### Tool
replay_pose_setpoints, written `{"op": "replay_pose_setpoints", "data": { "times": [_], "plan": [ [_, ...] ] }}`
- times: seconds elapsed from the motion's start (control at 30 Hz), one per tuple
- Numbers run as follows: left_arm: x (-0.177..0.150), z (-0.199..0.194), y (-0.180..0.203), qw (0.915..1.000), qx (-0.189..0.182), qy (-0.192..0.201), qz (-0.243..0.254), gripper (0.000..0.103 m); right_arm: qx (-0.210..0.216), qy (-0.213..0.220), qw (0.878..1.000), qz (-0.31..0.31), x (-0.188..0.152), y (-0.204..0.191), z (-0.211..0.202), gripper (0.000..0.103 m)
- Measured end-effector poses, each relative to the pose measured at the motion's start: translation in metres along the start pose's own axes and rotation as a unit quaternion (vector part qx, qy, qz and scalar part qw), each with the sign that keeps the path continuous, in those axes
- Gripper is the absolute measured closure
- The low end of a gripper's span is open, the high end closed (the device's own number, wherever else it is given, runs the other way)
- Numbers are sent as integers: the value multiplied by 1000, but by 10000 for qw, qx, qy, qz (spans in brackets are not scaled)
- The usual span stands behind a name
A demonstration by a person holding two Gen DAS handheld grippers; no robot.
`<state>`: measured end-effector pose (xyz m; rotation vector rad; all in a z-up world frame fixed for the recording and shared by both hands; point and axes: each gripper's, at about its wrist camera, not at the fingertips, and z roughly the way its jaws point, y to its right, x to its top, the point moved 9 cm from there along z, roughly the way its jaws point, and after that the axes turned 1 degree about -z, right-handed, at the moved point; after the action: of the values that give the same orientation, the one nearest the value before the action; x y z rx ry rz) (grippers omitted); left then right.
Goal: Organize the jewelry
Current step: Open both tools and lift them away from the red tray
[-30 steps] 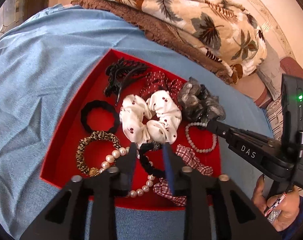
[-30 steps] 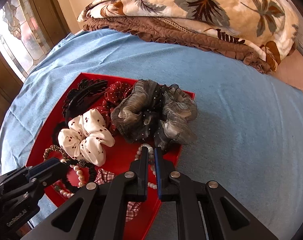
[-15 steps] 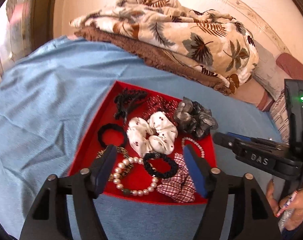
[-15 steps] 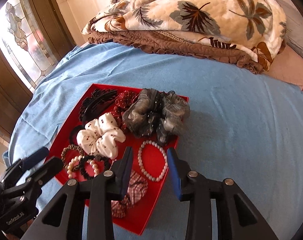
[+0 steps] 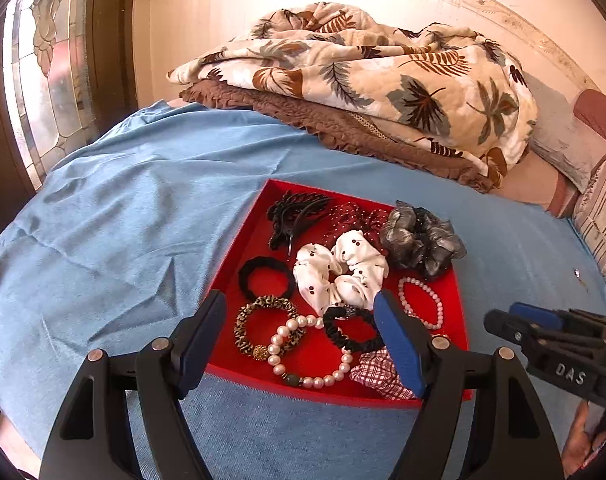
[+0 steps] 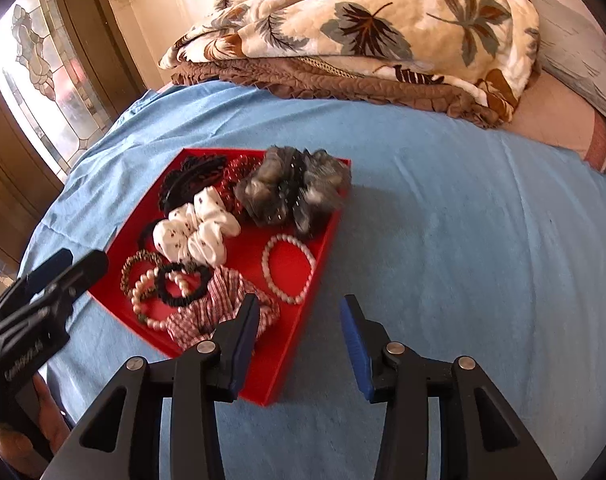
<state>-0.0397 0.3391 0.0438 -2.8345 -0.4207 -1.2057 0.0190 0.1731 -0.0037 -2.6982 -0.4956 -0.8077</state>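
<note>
A red tray (image 5: 239, 248) (image 6: 299, 352) lies on the blue bedsheet. It holds a black claw clip (image 5: 295, 212), a white dotted scrunchie (image 5: 343, 272) (image 6: 199, 228), a grey scrunchie (image 5: 419, 236) (image 6: 291, 192), a red dotted scrunchie (image 5: 351, 216), a black hair tie (image 5: 267, 280), a leopard band (image 5: 263, 320), a large pearl bracelet (image 5: 303, 360), a small pearl bracelet (image 5: 421, 302) (image 6: 289, 268) and a plaid scrunchie (image 5: 379, 372) (image 6: 215, 312). My left gripper (image 5: 299, 344) is open and empty above the tray's near edge. My right gripper (image 6: 299, 344) is open and empty at the tray's near right corner.
A leaf-print quilt (image 5: 383, 80) (image 6: 383, 24) over a brown blanket lies at the back of the bed. A stained-glass door (image 5: 47, 72) stands at the left. Blue sheet (image 6: 463, 240) stretches to the right of the tray.
Both grippers have opened wide and pulled back and up from the tray. The black ruffled tie and the small pearl bracelet now lie free in the tray.
</note>
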Motion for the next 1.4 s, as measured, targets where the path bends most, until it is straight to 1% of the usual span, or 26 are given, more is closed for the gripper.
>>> {"op": "replay_pose_setpoints", "data": {
  "times": [0.17,0.33,0.47,0.73,0.93,1.17,1.2,1.27,1.33,1.4],
  "plan": [
    [-3,-1,1,10000,87,11,46,28,-50,-36,10000,46,-13,7,-3,53],
    [-5,-1,2,9998,172,-1,98,28,-111,-70,9999,21,-24,10,-5,52],
    [-7,0,2,9997,194,-12,111,28,-146,-77,9999,0,-30,10,-5,48],
    [-9,2,1,9997,216,-58,115,28,-176,-129,9998,-37,-41,10,-2,47],
    [-11,5,-1,9996,237,-118,81,28,-195,-157,9997,-76,-52,11,0,44],
    [-15,6,-1,9994,300,-113,145,28,-189,-139,9997,58,-62,20,-4,44],
    [-15,5,-1,9994,318,-91,139,28,-190,-125,9997,82,-64,22,-6,44],
    [-14,-3,-1,9990,429,82,106,28,-206,-87,9997,103,-69,26,-10,43],
    [-12,-16,-3,9972,634,385,113,27,-238,-38,9997,105,-75,30,-16,43],
    [-11,-33,-4,9940,852,677,89,15,-265,10,9996,108,-80,34,-23,43]
  ]
}}
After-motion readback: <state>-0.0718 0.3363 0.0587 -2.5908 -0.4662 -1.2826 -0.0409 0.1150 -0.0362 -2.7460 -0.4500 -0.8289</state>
